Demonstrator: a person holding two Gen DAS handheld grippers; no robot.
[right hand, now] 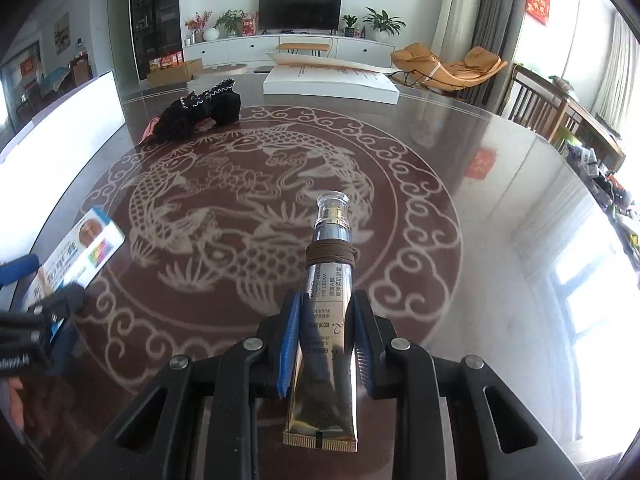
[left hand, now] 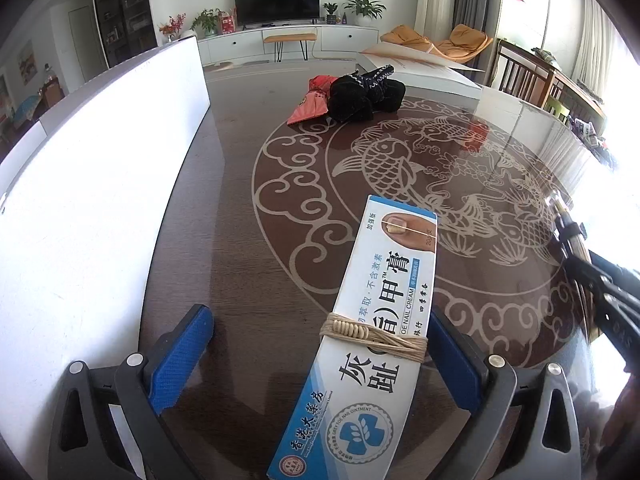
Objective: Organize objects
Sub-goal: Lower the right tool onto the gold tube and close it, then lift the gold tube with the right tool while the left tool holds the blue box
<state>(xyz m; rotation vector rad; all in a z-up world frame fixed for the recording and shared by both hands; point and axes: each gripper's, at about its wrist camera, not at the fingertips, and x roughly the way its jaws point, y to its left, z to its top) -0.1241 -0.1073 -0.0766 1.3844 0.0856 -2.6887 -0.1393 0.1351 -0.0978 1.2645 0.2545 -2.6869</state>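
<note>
Right jaws clamped on cream tube (right hand: 326, 320)

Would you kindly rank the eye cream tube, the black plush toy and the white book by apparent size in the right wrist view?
1. Eye cream tube, nearest the camera, which inflates it.
2. White book.
3. Black plush toy.
Book and toy lie far off and look close in size.
</note>
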